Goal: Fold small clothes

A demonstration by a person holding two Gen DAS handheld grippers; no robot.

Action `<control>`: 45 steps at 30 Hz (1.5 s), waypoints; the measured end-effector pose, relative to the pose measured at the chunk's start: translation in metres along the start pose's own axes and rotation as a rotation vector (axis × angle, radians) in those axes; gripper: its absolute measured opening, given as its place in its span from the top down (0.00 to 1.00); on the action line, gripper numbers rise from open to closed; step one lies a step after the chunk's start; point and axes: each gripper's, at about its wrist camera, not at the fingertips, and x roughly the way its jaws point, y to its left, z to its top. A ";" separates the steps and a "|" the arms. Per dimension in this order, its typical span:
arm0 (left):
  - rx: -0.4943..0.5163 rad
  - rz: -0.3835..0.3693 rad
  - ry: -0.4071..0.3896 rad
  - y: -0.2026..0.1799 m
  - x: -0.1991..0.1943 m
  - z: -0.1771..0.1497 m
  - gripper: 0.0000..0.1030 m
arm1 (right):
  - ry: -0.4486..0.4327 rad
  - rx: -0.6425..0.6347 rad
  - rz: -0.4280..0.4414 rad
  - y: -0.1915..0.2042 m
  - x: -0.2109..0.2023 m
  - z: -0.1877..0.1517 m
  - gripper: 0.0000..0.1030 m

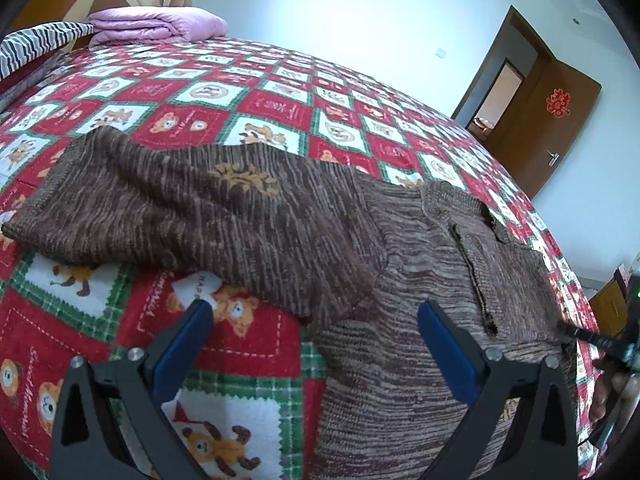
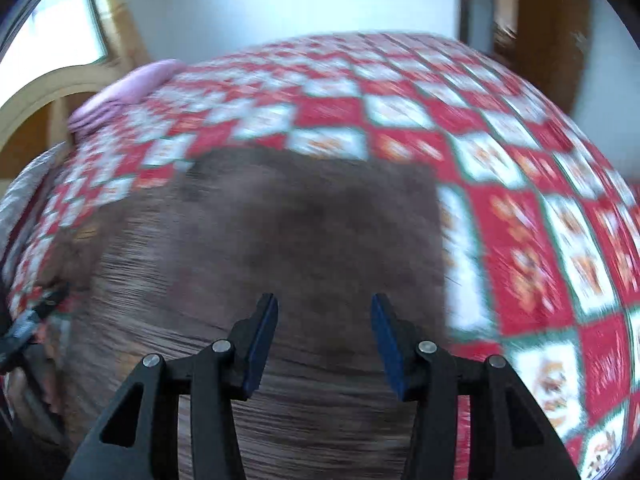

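- While the brown knit sweater (image 1: 248,216) lies spread across the red checked bedspread (image 1: 248,344), one sleeve is folded over its body.
- Left gripper (image 1: 316,320) hangs just above the sweater's near edge, jaws wide apart, nothing between them.
- Right gripper (image 2: 325,320) sits over the sweater too (that view is really blurry), jaws partly apart, gripping nothing.
- Folded pink quilt (image 1: 156,26) is well beyond the sweater, at the bed's far end.
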 end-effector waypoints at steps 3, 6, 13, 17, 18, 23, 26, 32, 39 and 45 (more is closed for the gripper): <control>0.004 0.009 0.000 -0.001 0.000 -0.001 0.00 | 0.048 0.047 -0.051 -0.040 0.009 -0.018 0.54; 0.013 0.021 0.003 -0.003 0.001 -0.001 0.00 | 0.032 0.092 -0.079 -0.058 -0.006 -0.026 0.54; 0.011 0.031 0.004 -0.002 0.000 -0.001 0.00 | -0.110 -0.070 -0.025 -0.002 -0.030 -0.003 0.54; -0.016 0.033 -0.001 0.006 -0.006 -0.002 0.00 | -0.056 -0.091 -0.024 0.004 -0.001 0.002 0.54; -0.015 0.047 0.004 0.009 -0.011 -0.004 0.00 | -0.040 -0.081 -0.057 -0.002 0.006 -0.001 0.54; -0.001 0.077 0.013 0.029 -0.034 -0.013 0.00 | -0.033 0.005 -0.097 -0.051 0.010 -0.021 0.54; 0.000 0.147 0.014 0.050 -0.050 -0.018 0.00 | -0.051 0.037 -0.070 -0.060 0.002 -0.026 0.54; -0.103 0.240 -0.023 0.110 -0.093 -0.016 0.00 | -0.181 -0.019 -0.145 -0.031 -0.026 -0.029 0.53; -0.304 0.160 -0.065 0.147 -0.097 0.003 0.09 | -0.313 -0.266 -0.136 0.032 -0.043 -0.043 0.50; -0.382 0.109 -0.004 0.158 -0.052 0.023 0.27 | -0.275 -0.381 -0.121 0.056 -0.026 -0.068 0.50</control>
